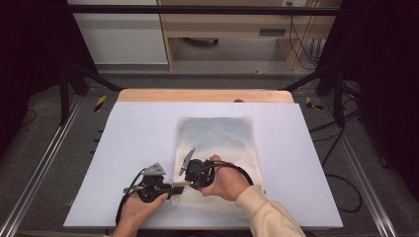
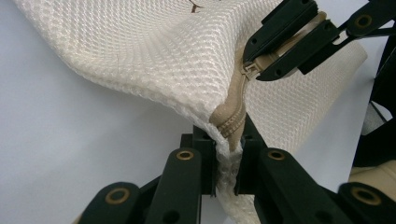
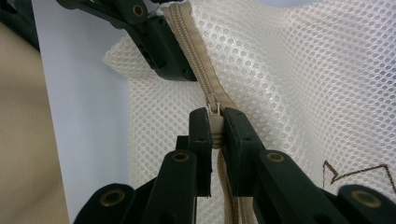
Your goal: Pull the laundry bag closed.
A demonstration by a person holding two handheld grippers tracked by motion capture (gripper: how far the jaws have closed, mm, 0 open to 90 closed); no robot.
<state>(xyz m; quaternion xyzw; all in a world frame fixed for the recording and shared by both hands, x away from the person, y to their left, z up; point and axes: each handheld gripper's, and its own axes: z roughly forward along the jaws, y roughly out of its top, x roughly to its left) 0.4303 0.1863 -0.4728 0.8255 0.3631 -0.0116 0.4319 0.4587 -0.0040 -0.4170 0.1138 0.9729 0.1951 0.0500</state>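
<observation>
Mesh bag is laid flat on desk, near front edge; soft, light, floppy, so best held at zipper. Pull tab is clenched by right gripper; left gripper jaws are clamped on zipper end w/ mesh.
</observation>
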